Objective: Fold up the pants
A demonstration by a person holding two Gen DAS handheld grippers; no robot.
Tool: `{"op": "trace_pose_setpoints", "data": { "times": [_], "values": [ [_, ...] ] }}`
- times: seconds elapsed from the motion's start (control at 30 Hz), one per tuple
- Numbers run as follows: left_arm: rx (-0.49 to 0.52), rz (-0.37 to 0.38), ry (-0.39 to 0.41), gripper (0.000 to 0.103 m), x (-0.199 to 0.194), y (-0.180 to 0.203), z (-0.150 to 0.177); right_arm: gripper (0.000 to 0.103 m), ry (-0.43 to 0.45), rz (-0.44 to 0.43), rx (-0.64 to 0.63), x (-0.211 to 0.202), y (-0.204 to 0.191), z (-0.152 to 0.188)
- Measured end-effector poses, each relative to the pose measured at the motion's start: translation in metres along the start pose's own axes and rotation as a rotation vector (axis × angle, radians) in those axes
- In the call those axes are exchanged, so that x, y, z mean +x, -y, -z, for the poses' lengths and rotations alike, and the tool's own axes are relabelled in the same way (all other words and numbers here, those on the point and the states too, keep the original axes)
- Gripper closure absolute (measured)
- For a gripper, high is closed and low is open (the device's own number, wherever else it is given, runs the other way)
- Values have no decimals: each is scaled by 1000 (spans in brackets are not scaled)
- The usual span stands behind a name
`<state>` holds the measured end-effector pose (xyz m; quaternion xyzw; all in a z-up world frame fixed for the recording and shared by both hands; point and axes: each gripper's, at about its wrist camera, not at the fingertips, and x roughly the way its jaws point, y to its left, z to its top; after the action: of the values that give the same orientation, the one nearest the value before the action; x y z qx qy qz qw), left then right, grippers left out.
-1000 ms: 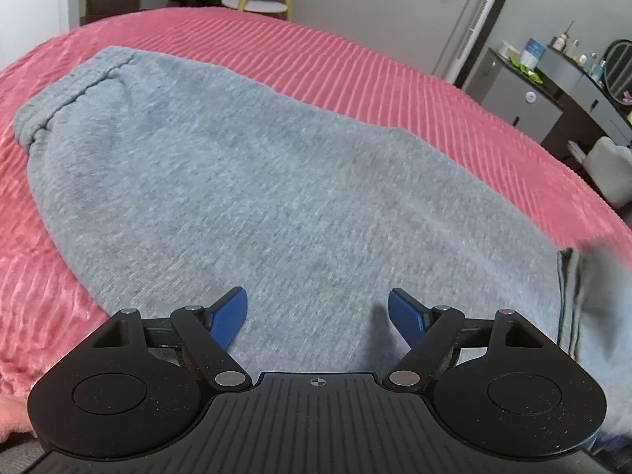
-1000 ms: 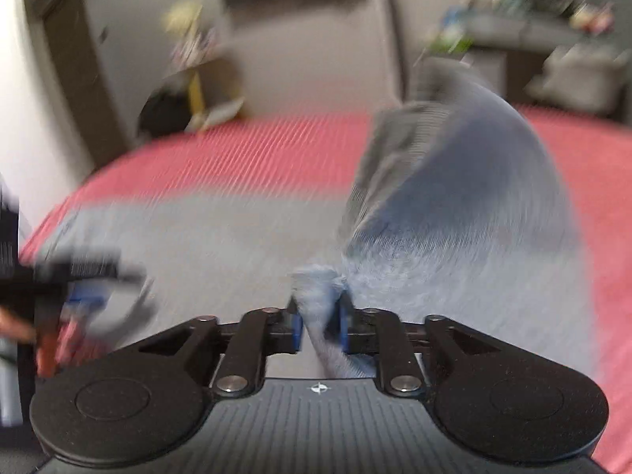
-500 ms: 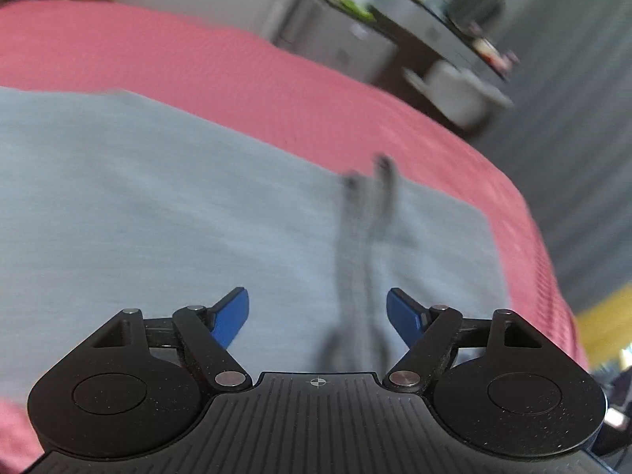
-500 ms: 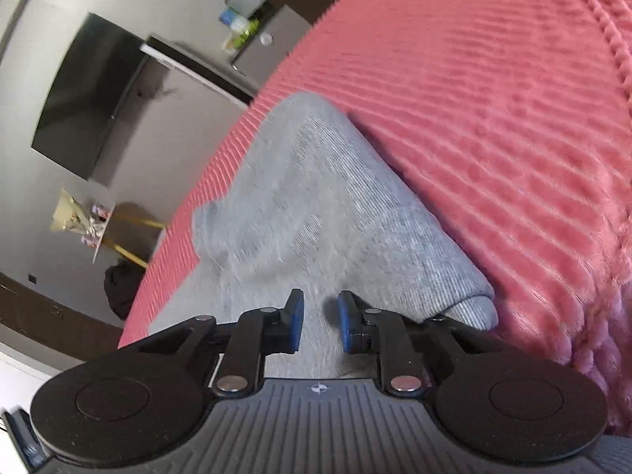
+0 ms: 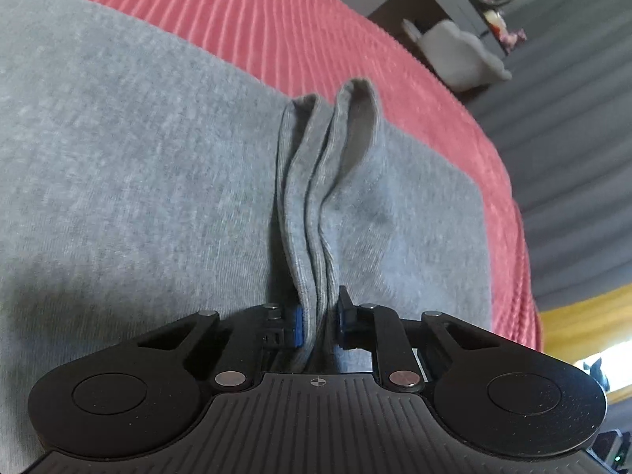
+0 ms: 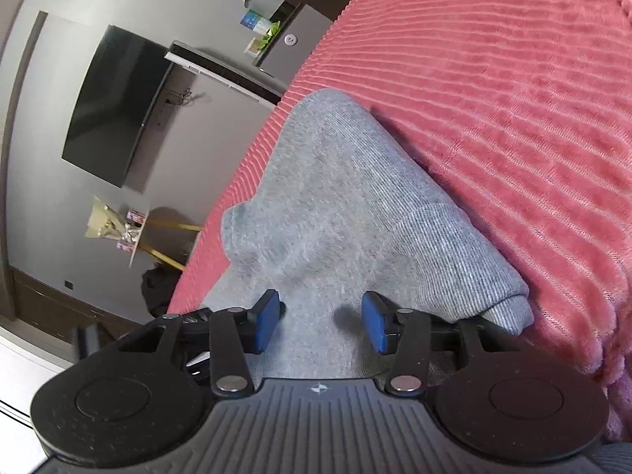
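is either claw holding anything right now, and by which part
The left claw pinches the grey knit pants by their stacked hem edges; the right claw holds nothing.

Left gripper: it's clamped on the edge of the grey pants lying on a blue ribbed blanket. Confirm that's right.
Not quite: the blanket is red, not blue. The left wrist view shows the left gripper, its jaws just closed, clamped on the layered edge of the grey pants, which lie on the red ribbed blanket.

Grey pants (image 5: 138,166), ribbed pink blanket (image 6: 513,118)
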<state>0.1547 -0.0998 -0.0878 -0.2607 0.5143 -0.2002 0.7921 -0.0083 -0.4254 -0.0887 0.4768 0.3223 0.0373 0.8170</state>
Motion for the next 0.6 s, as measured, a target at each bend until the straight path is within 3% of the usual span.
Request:
{"op": "trace_pose_setpoints", "data": {
  "times": [0.1, 0.2, 0.37, 0.47, 0.6],
  "values": [
    [51, 30, 41, 87, -33, -2, 0, 57, 21, -46, 1, -7, 0, 1],
    [108, -24, 87, 87, -75, -16, -2, 57, 31, -87, -24, -13, -4, 4],
    [161, -203, 114, 80, -106, -59, 3, 50, -18, -19, -121, -3, -21, 7],
    [109, -177, 150, 69, -110, -75, 12, 50, -39, 32, -192, 7, -35, 11],
    [102, -172, 176, 62, -111, -77, 8, 71, -38, 106, -291, 15, -52, 17]
  ]
}}
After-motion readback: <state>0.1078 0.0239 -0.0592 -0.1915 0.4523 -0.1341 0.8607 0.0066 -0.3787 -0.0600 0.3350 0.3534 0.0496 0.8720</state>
